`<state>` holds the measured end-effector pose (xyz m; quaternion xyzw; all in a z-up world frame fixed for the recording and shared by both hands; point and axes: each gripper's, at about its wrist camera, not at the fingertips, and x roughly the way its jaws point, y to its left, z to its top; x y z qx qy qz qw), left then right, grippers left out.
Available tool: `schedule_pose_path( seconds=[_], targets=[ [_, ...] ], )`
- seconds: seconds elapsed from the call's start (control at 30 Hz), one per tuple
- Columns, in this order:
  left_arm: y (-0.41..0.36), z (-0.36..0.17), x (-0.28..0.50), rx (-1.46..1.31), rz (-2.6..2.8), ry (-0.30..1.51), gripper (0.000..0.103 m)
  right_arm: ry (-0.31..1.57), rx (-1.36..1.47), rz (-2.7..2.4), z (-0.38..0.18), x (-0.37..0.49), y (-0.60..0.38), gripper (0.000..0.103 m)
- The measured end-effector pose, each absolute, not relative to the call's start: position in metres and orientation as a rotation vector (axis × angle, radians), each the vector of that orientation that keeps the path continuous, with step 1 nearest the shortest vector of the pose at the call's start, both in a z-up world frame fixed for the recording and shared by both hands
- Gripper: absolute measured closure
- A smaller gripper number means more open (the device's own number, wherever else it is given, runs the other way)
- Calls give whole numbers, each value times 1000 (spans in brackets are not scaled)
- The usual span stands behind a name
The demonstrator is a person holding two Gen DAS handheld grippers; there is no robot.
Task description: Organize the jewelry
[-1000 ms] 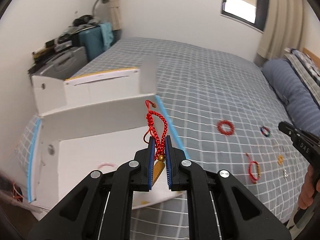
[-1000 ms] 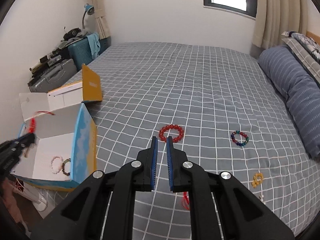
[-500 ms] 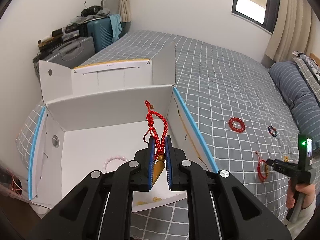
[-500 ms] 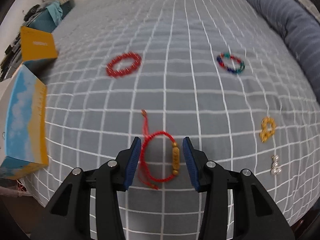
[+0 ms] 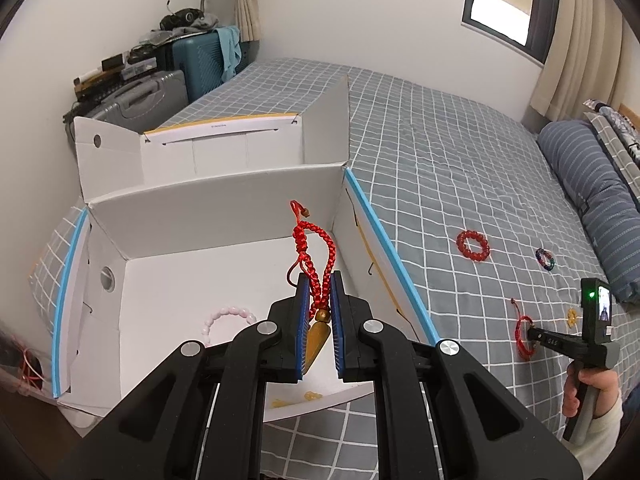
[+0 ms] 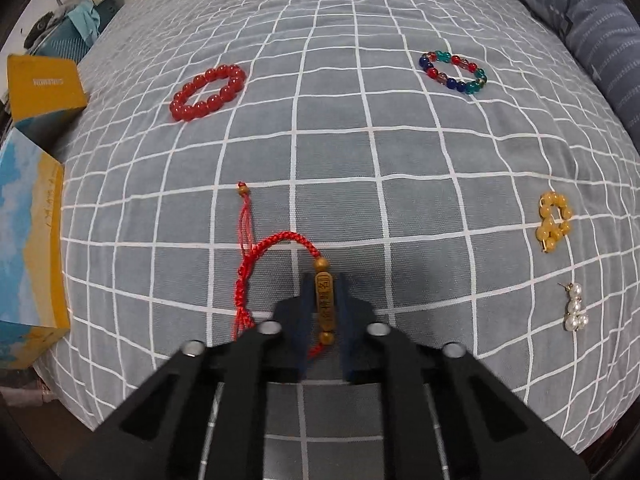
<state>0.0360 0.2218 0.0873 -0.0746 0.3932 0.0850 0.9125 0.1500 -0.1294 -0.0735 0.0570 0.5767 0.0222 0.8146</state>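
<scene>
My left gripper [image 5: 318, 280] is shut on a red braided cord bracelet with a gold pendant [image 5: 316, 264] and holds it above the open white cardboard box [image 5: 224, 200]. A pink bead bracelet [image 5: 228, 318] lies inside the box. My right gripper [image 6: 324, 284] is down on the bed, its jaws closed around the gold bar bead of a red cord bracelet [image 6: 276, 268]; that gripper also shows in the left wrist view [image 5: 532, 334].
On the grey checked bedspread [image 6: 400, 140] lie a red bead bracelet [image 6: 208, 92], a multicolour bead bracelet [image 6: 454, 68], a yellow bead piece [image 6: 554, 222] and a pearl earring [image 6: 576, 308]. The box's blue and yellow side [image 6: 28, 240] stands left. A pillow [image 5: 592, 200] lies right.
My right gripper dropped onto the bed and its jaws closed in on the red cord bracelet's gold bead. My left gripper moved further over the box with its bracelet.
</scene>
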Motion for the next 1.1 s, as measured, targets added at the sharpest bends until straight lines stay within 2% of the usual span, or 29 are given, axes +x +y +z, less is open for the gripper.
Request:
schedule_pose_path(
  seconds=[0.67,1.1],
  targets=[
    [238,91,32,-164,203,800,93,958,87,135,47,136,-87,95],
    [286,109,17,-184,305,772,93,814,17,313,110,133,20,95]
  ],
)
